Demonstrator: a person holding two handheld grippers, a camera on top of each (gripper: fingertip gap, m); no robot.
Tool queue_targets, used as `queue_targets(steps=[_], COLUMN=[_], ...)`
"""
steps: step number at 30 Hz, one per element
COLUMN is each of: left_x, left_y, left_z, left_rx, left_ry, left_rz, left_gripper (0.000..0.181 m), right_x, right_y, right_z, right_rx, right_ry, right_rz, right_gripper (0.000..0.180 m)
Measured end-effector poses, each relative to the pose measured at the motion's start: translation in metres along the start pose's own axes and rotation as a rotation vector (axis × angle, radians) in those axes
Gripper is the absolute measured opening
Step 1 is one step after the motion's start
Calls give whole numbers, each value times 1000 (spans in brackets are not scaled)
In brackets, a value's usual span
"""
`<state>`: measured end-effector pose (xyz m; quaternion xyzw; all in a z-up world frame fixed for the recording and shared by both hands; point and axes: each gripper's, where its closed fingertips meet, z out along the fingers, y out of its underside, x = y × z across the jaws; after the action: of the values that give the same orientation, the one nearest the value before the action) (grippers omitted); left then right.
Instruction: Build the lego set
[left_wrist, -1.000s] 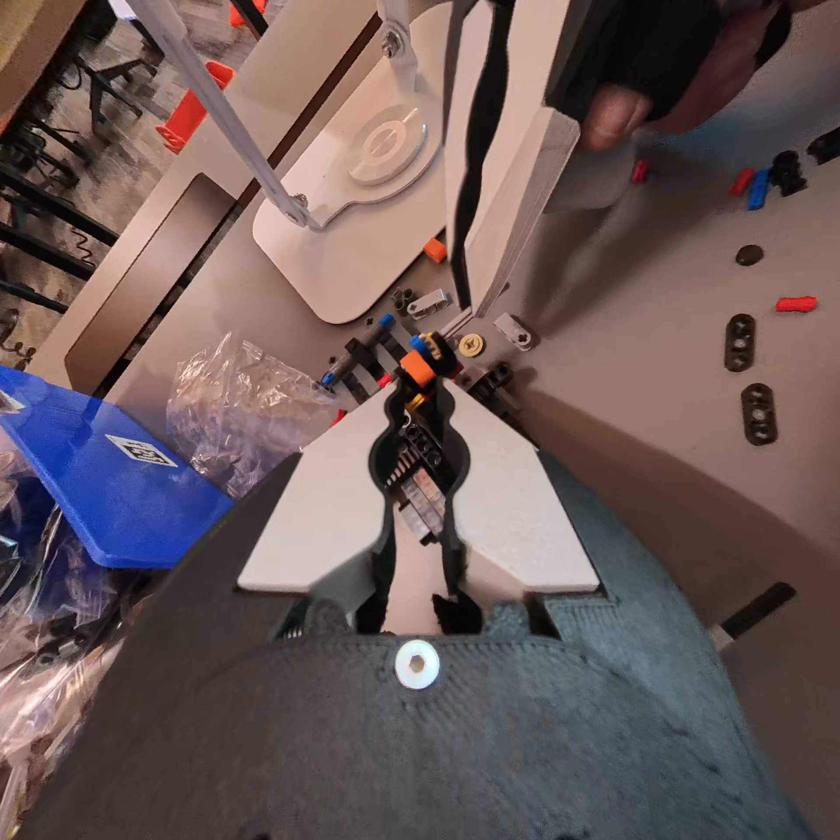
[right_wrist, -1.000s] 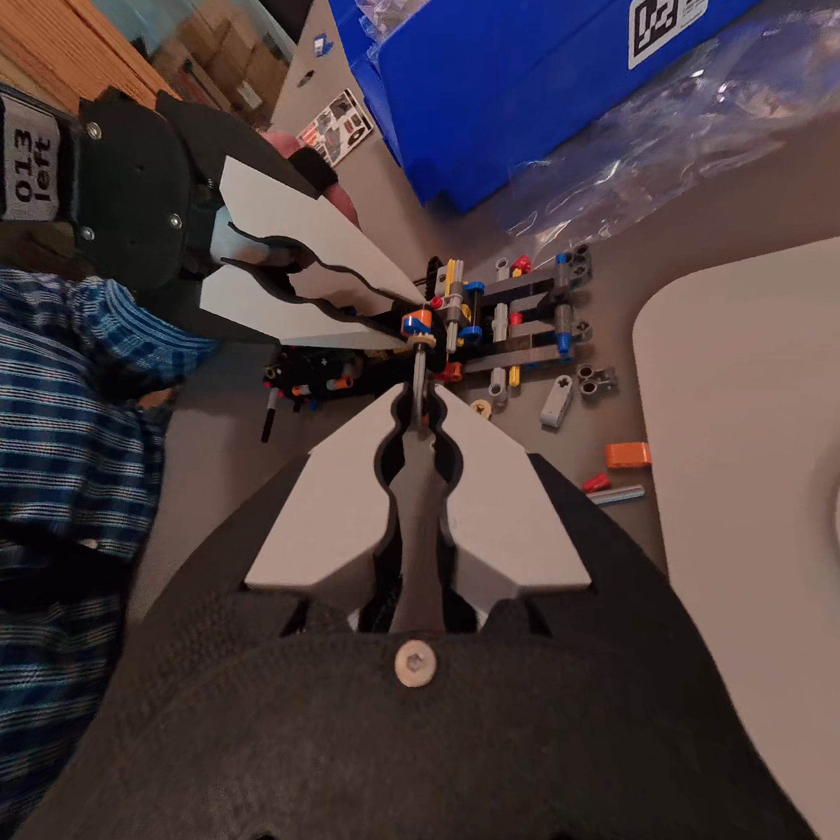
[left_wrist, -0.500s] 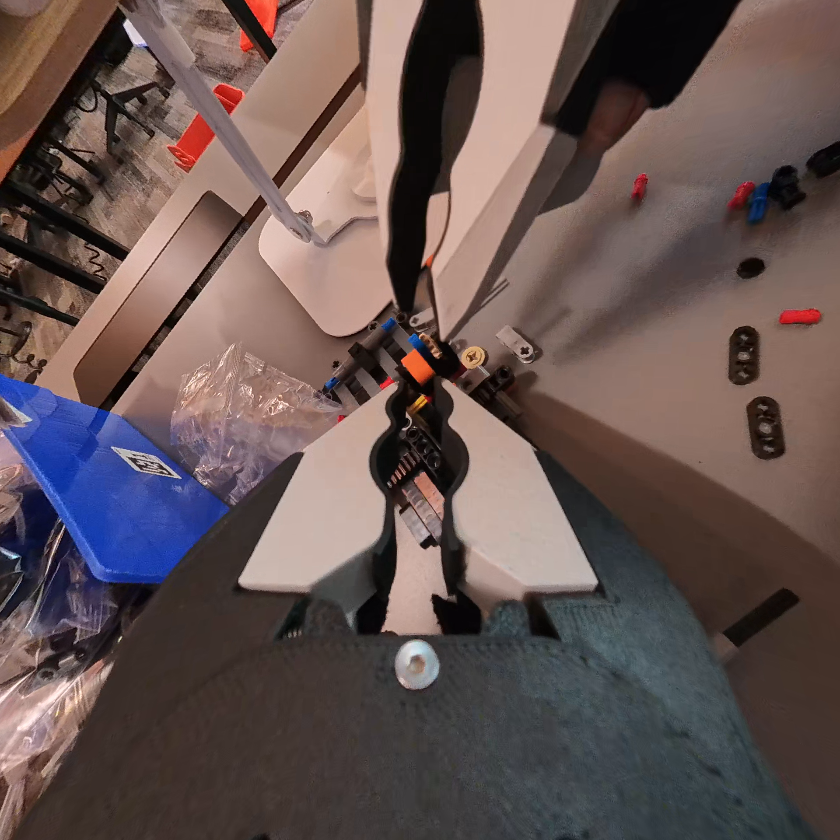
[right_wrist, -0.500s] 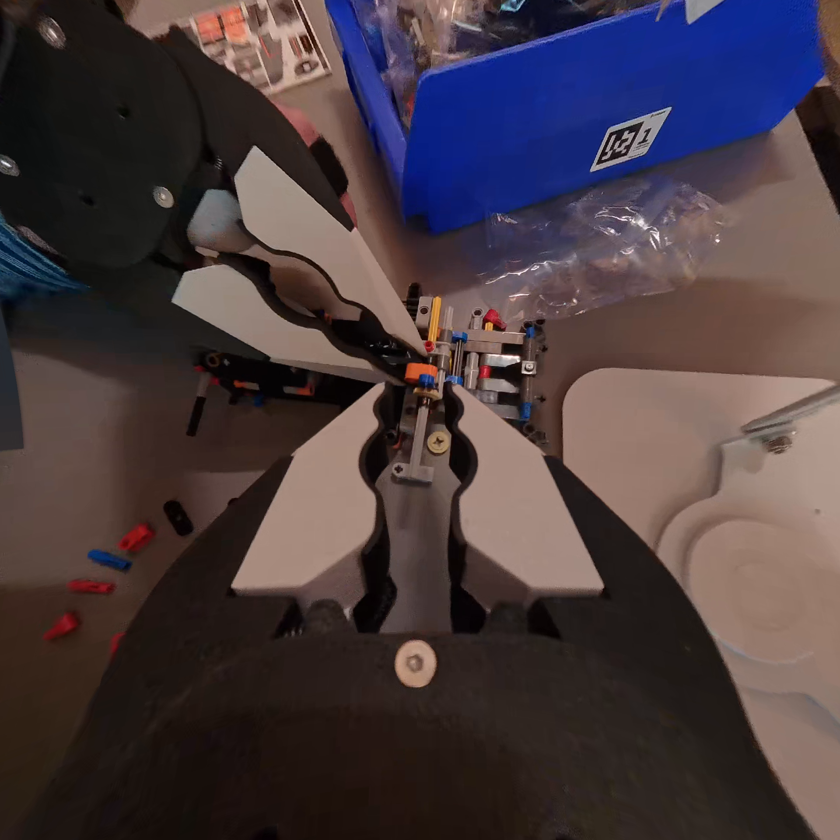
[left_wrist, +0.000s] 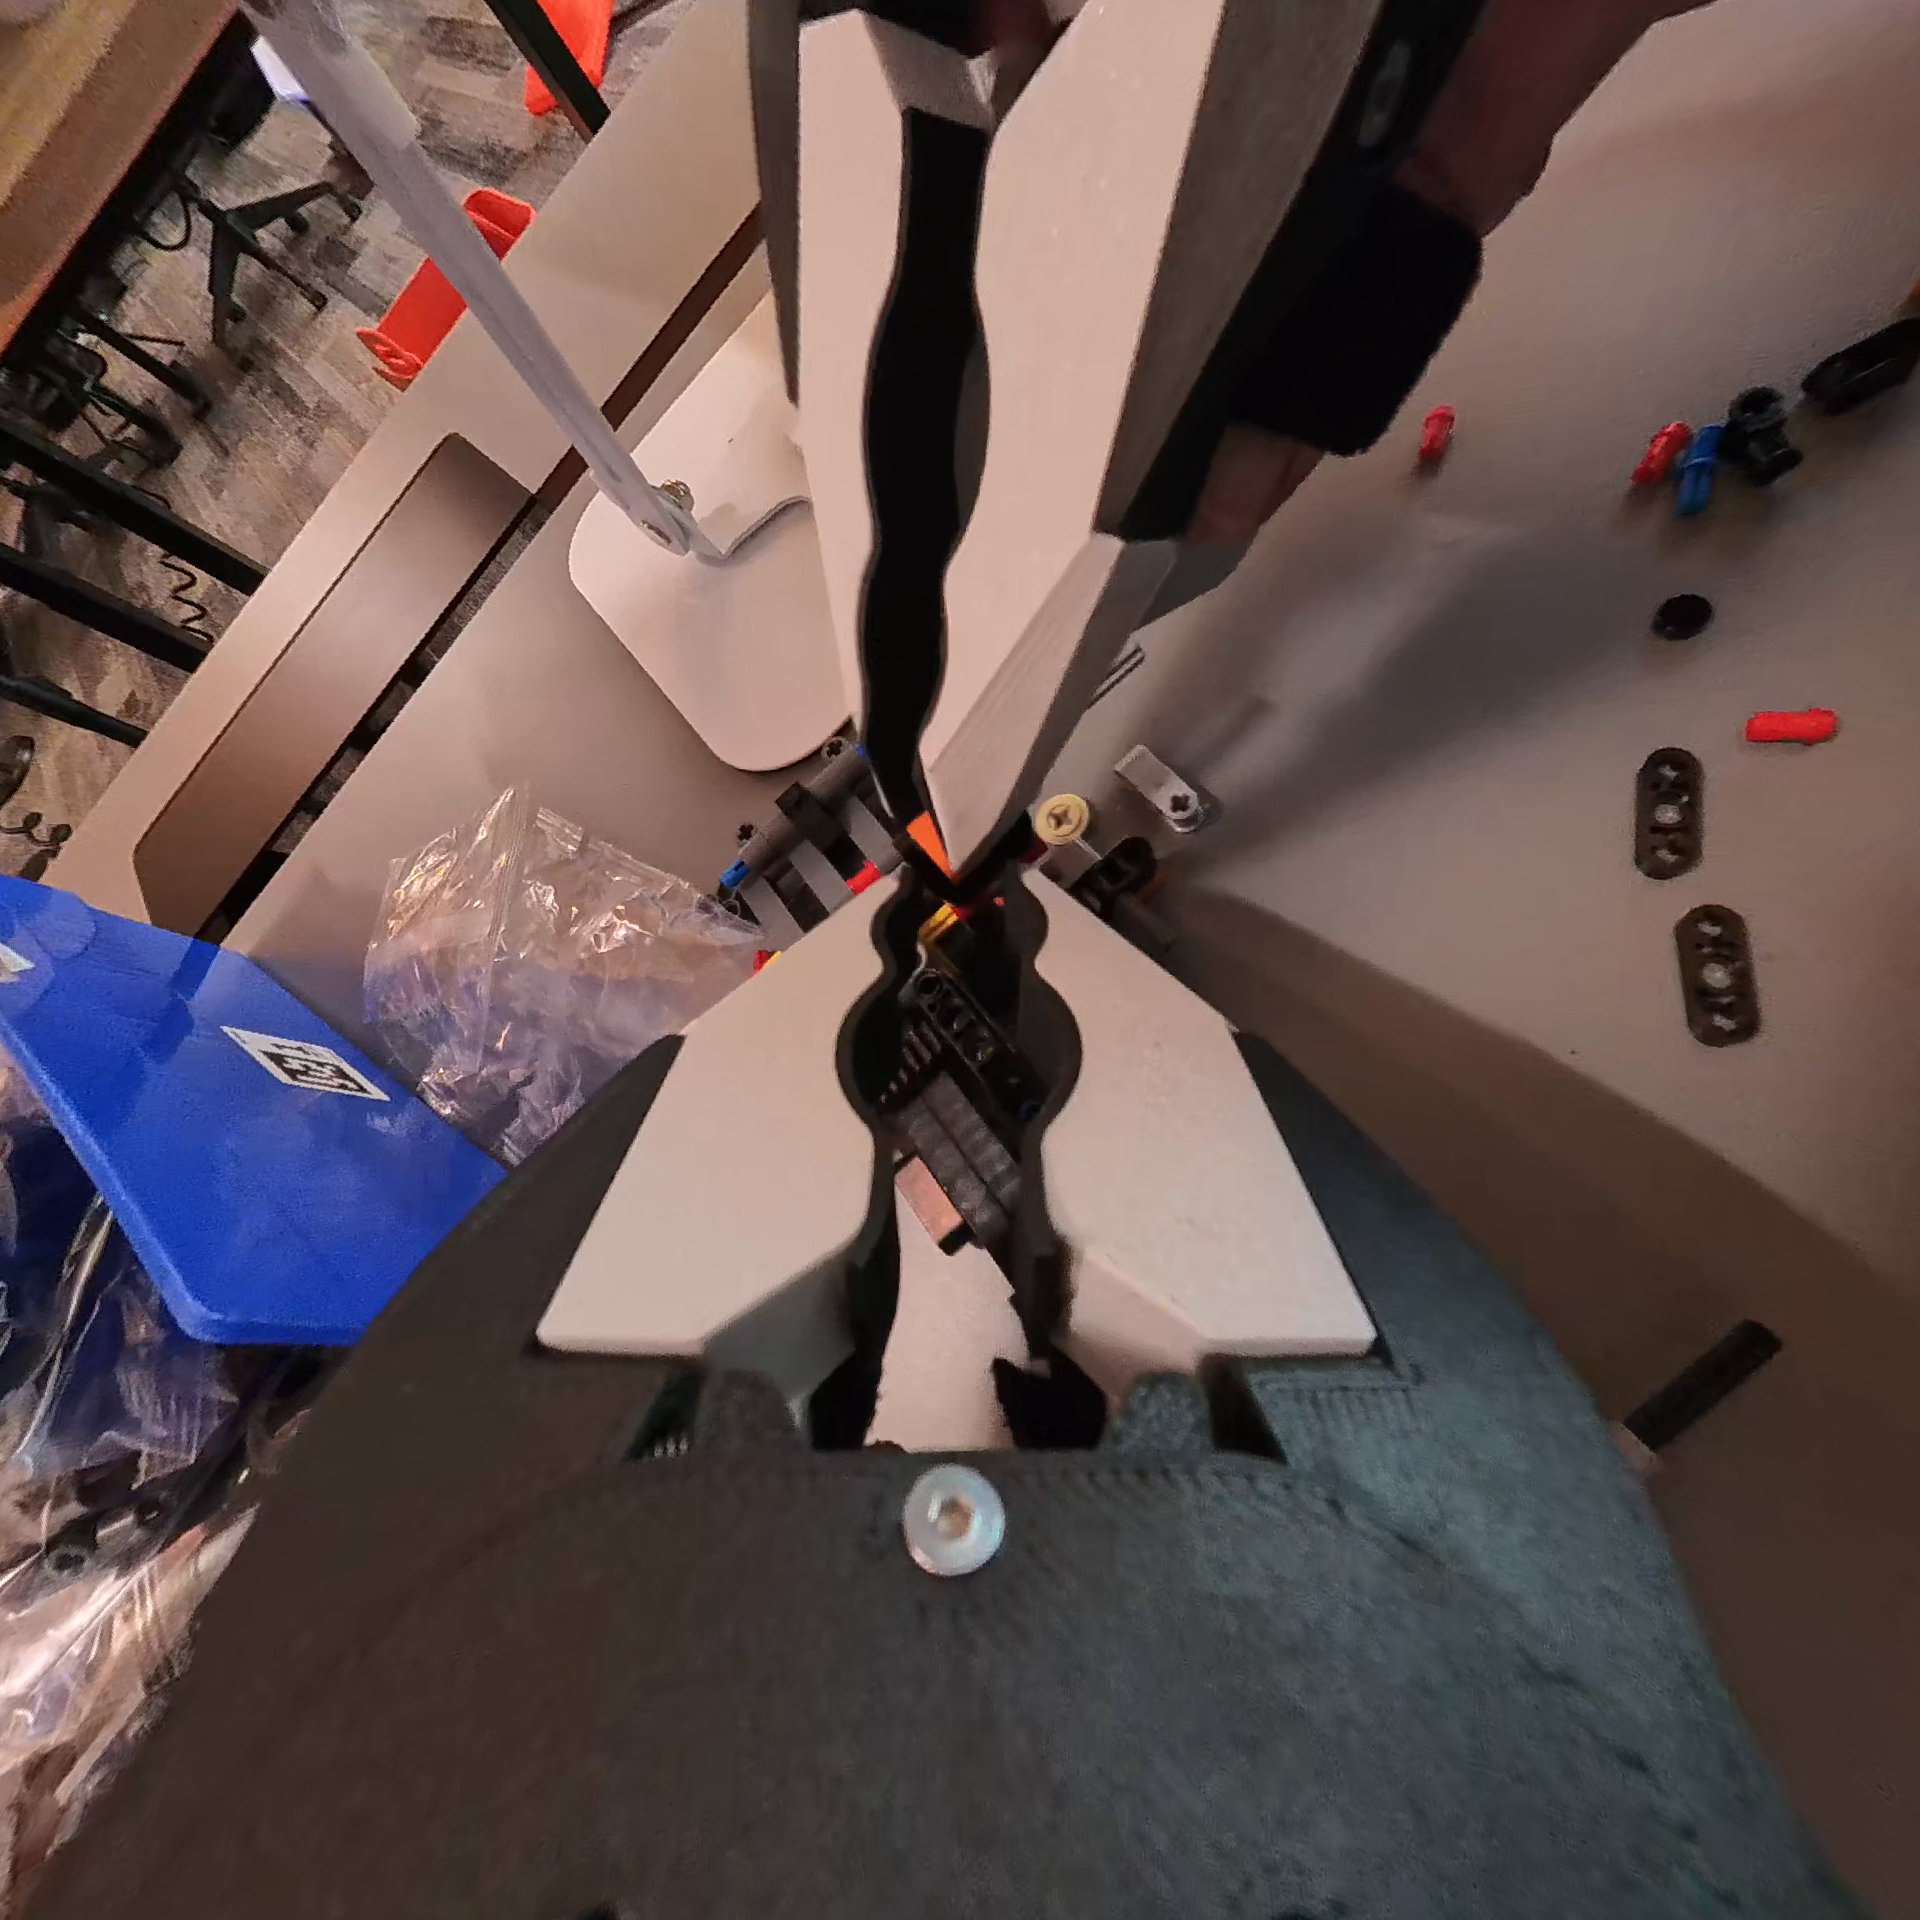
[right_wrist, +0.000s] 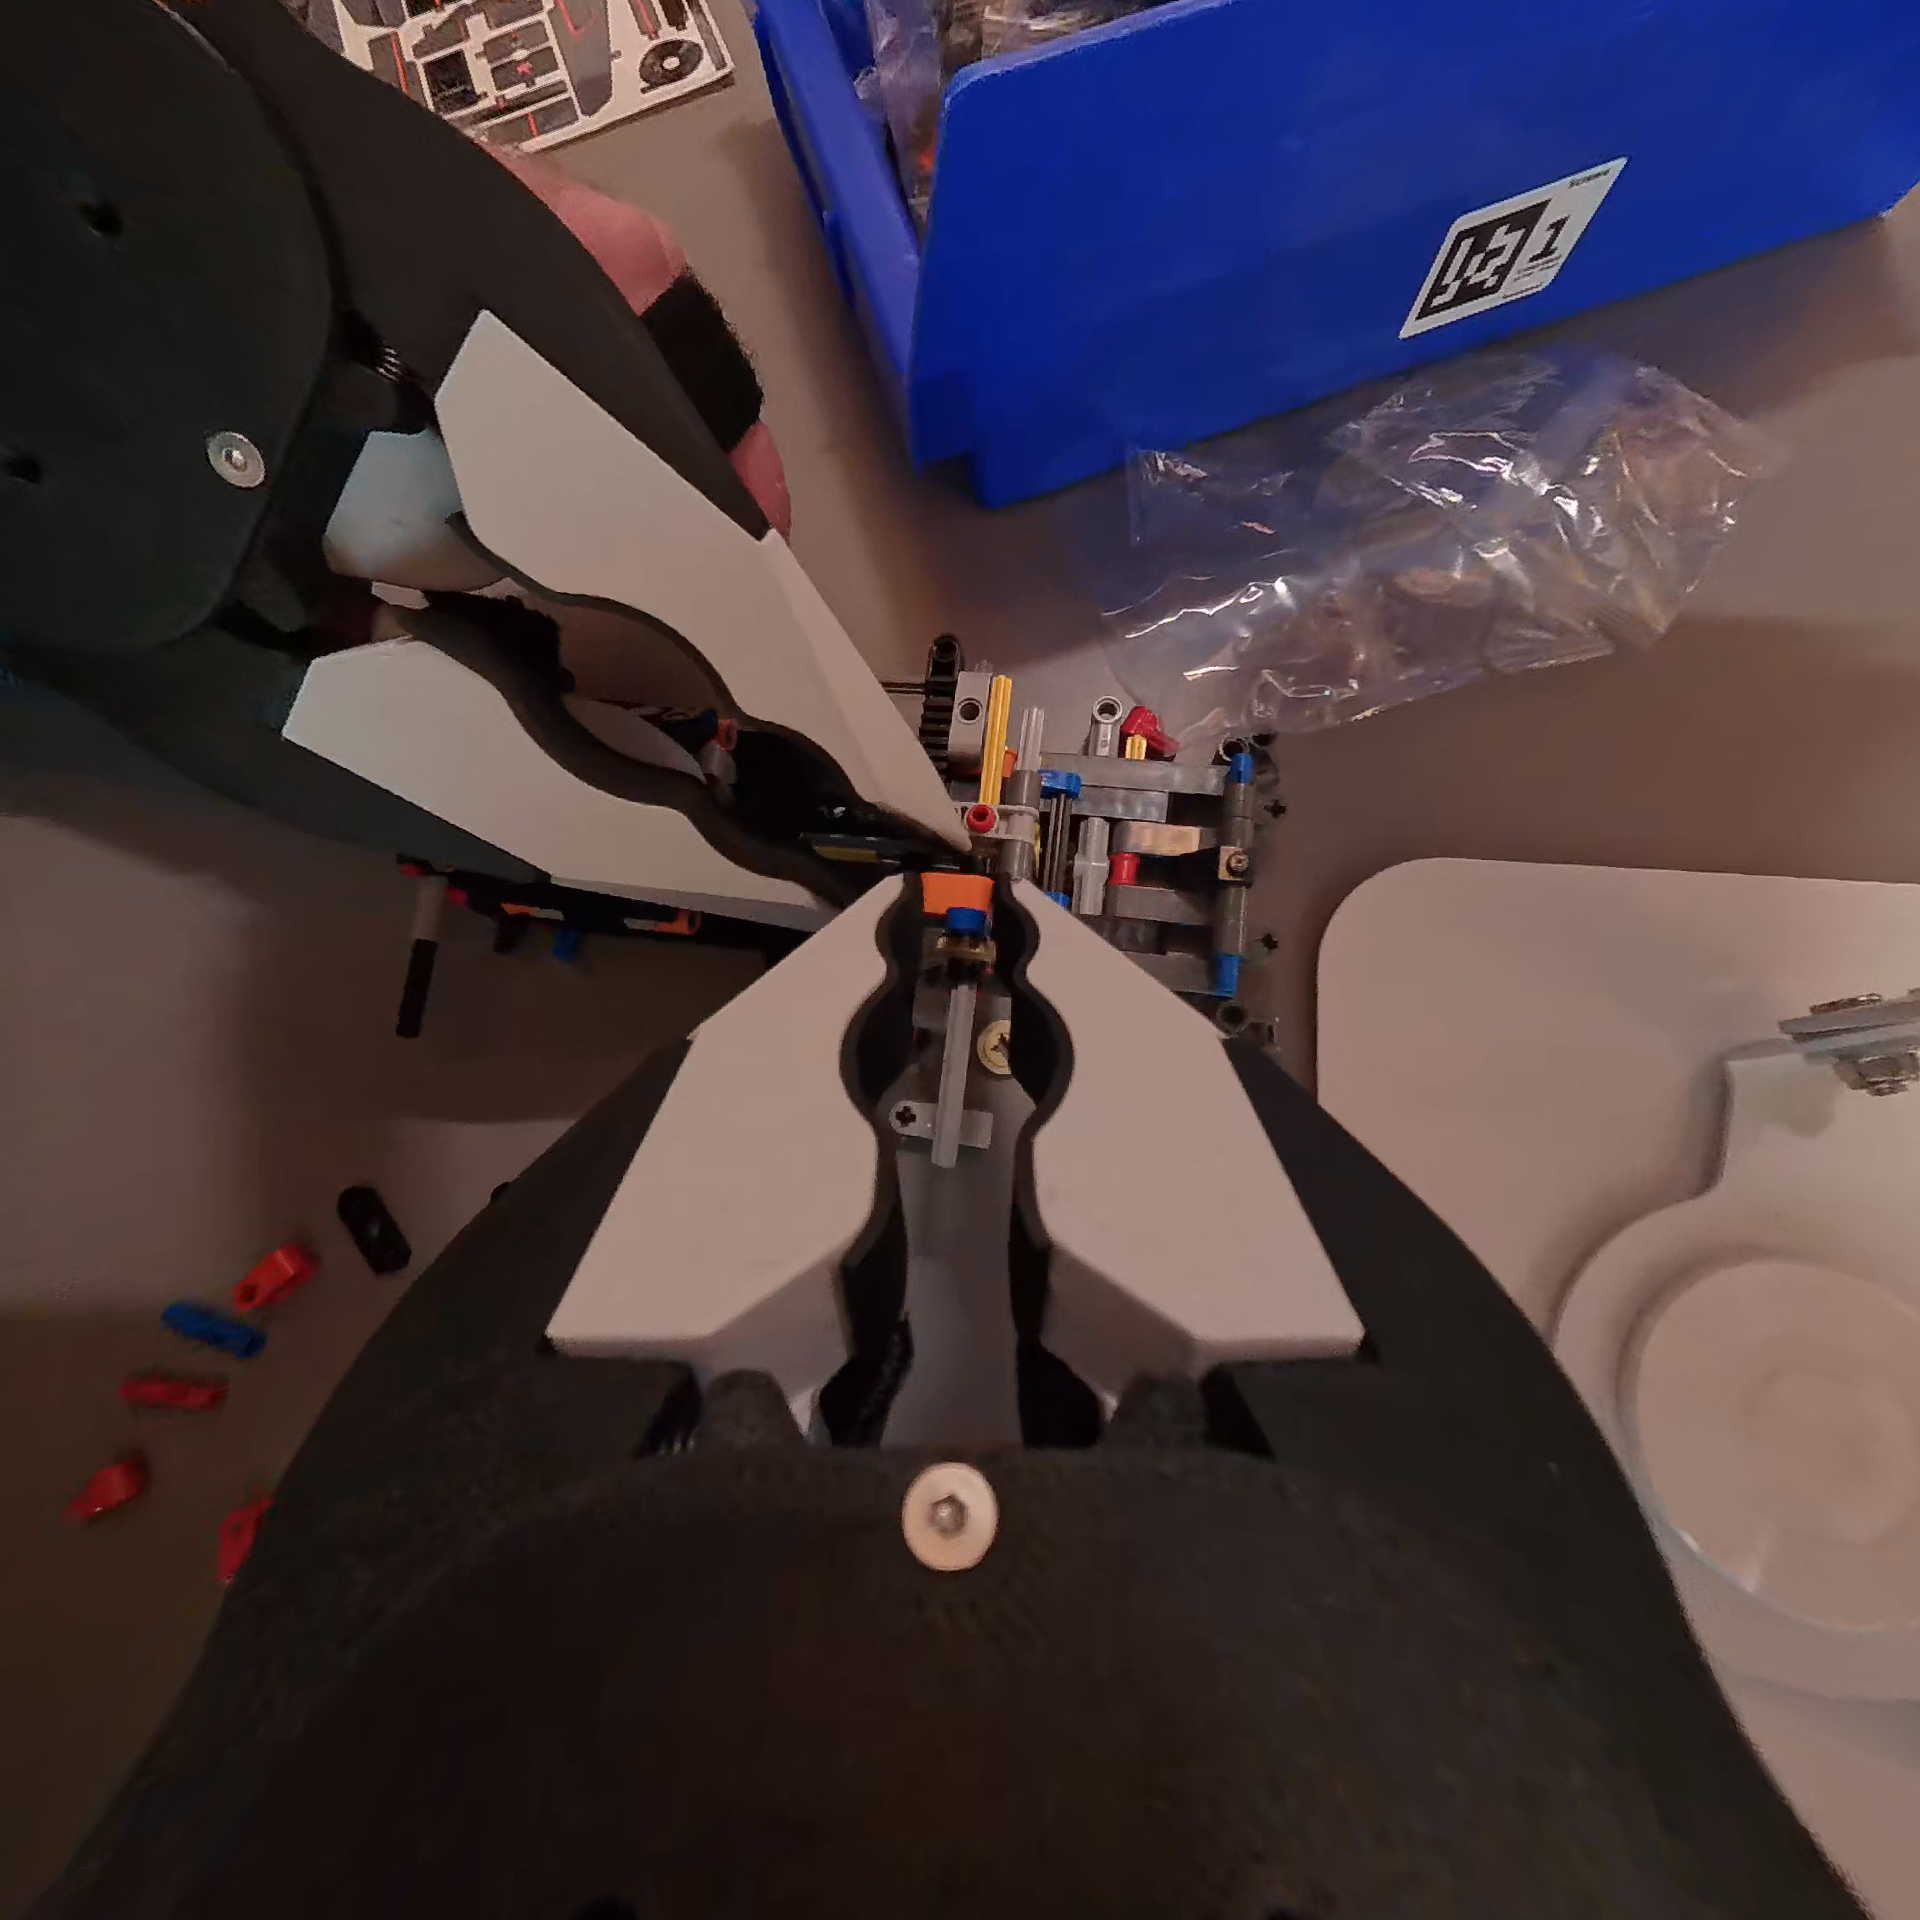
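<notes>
- The lego assembly (right_wrist: 1132, 831) lies on the grey table (right_wrist: 1558, 727), near the blue bin (right_wrist: 1351, 208) and just beside a clear plastic bag (right_wrist: 1455, 551).
- The right gripper (right_wrist: 961, 894) is nearly closed — its tips pinch the orange piece (right_wrist: 954, 891) on a grey axle (right_wrist: 956, 1070) at the edge of the assembly.
- The left gripper (left_wrist: 961, 883) is closed to a narrow gap on a black part of the assembly, and its tips meet the right gripper's tips.
- Loose red pins (right_wrist: 187, 1392) lie well apart.
</notes>
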<state>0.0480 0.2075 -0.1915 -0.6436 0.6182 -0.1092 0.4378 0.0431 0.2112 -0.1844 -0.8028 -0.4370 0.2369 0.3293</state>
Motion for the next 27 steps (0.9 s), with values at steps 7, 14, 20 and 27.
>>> queue_targets(steps=[7, 14, 20, 27], left_x=[0, -1, -2, -2], left_y=[0, 1, 3, 4], left_z=[1, 1, 0, 0], left_rx=[-6, 2, 4, 2], left_ry=[4, 2, 8, 10], left_rz=[-9, -21, -12, -8], left_gripper=[12, 12, 12, 11], right_x=[-1, -2, -3, -1], right_y=[1, 4, 21, 31], right_z=[2, -22, -26, -18], right_rx=[3, -69, -164, -257], right_ry=[-50, -144, -201, -367], right_rz=[16, -228, -561, -706], right_gripper=[18, 35, 61, 67])
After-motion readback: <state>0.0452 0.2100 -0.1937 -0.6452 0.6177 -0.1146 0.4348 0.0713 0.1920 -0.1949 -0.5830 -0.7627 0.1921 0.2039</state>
